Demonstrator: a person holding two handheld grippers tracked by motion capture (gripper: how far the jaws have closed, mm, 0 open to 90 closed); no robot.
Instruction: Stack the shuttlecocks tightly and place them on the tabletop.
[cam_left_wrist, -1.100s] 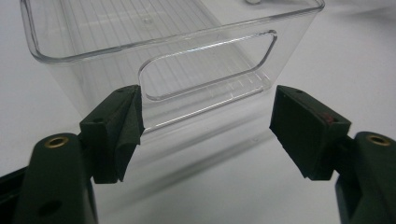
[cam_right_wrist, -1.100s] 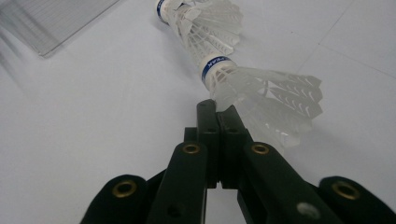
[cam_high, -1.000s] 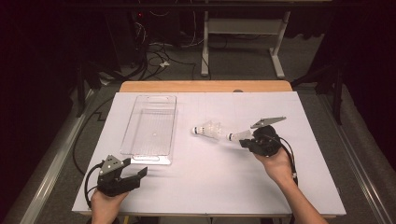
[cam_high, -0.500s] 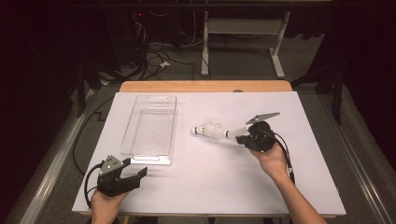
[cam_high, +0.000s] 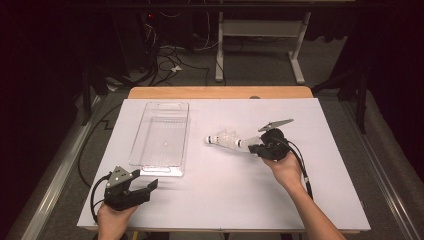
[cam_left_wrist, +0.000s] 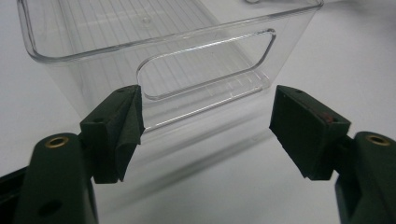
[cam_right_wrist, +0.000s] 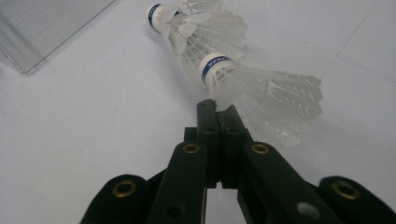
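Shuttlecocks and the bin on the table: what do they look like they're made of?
Shuttlecocks: translucent white skirts with feather-like vanes, probably real feather, possibly moulded plastic; matte white rounded bases with a blue printed band, likely cork under a coating. Bin: clear rigid plastic, glossy; you see straight through the walls, with a ribbed floor, rounded rim and a cut-out handle slot.

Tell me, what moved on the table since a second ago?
Hardly anything. The right gripper slid a little toward the person's side, jaws staying shut against the feathers of the near shuttlecock; the two nested shuttlecocks crept the same way with it. The left gripper kept still, jaws open, and the clear tray stayed where it was.
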